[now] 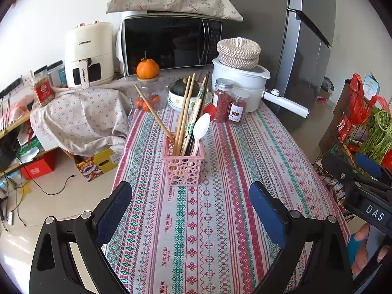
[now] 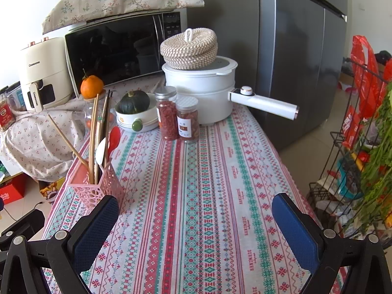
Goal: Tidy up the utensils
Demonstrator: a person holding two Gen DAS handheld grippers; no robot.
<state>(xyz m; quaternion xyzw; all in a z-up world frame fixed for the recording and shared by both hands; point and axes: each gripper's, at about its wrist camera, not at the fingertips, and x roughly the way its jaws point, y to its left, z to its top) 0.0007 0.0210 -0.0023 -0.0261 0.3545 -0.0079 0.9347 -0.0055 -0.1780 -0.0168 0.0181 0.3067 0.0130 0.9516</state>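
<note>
A pink perforated utensil holder [image 1: 183, 165] stands on the patterned tablecloth [image 1: 220, 220]. It holds several wooden chopsticks [image 1: 182, 115], a white spoon [image 1: 201, 128] and a red spoon [image 2: 114, 137]. The holder also shows in the right wrist view [image 2: 98, 186], at the table's left edge. My left gripper [image 1: 191, 197] is open and empty, just in front of the holder. My right gripper [image 2: 196, 210] is open and empty over the cloth, to the right of the holder; it also shows at the right edge of the left wrist view [image 1: 352, 169].
Two jars of red contents [image 2: 177, 120], a white electric pot [image 2: 203, 90] with a woven lid, a bowl with a green squash [image 2: 134, 112], an orange [image 1: 147, 68], a microwave [image 1: 171, 41] and an air fryer [image 1: 89, 54] stand behind. A fridge [image 2: 294, 49] and a wire rack [image 2: 348, 147] are at the right.
</note>
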